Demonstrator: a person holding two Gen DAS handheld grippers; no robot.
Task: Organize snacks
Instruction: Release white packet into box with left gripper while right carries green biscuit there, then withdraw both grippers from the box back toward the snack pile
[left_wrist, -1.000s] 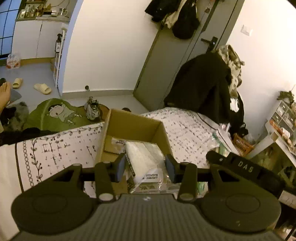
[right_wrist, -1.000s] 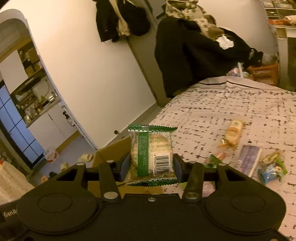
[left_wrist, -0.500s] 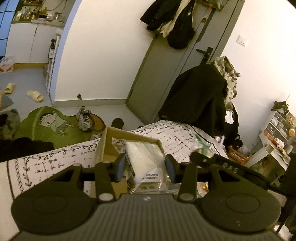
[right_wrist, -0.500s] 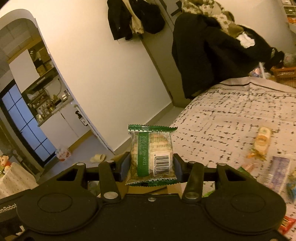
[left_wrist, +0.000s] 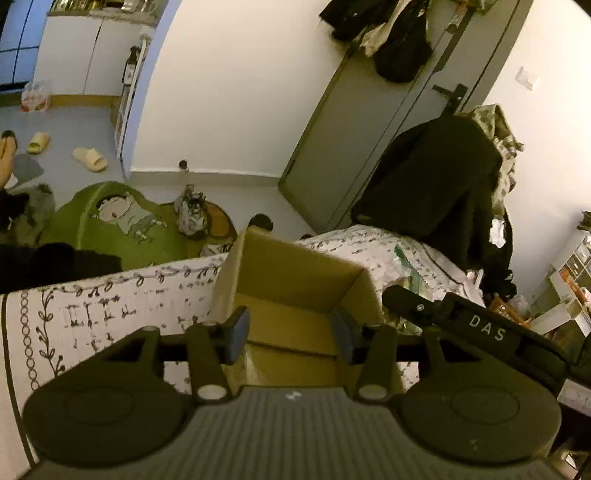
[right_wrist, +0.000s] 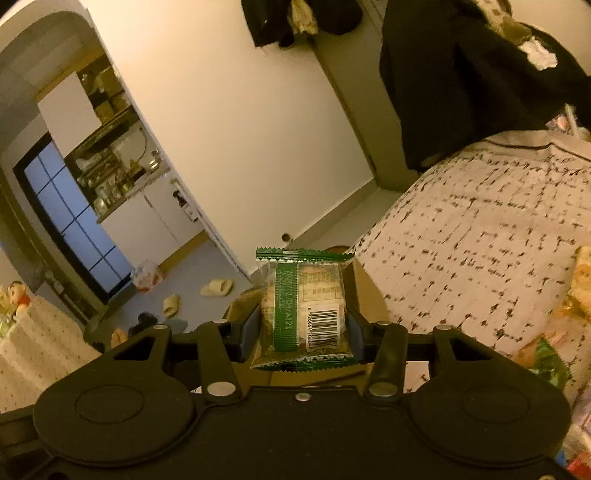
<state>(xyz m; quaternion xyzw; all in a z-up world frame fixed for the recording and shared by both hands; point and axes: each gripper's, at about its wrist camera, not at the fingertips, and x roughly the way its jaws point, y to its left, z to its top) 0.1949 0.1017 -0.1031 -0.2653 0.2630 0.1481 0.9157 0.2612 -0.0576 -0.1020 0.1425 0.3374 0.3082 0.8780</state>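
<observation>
Cardboard box (left_wrist: 295, 280) on patterned bed (left_wrist: 110, 310), centre frame.
Left tool (left_wrist: 290, 330) opening, nothing between pads, over box; right tool (right_wrist: 303, 325) gripping green snack packet (right_wrist: 303, 310).

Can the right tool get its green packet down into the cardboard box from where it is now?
Probably yes. The right tool grips the green packet just above the box, whose top is open. The left tool is opening over the same box with nothing between its pads, so it may crowd the drop.

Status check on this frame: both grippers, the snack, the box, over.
Left gripper empty, fingers opening over the cardboard box. Right gripper shut on the green-striped snack packet, box just beyond it. Nothing in the way.
</observation>
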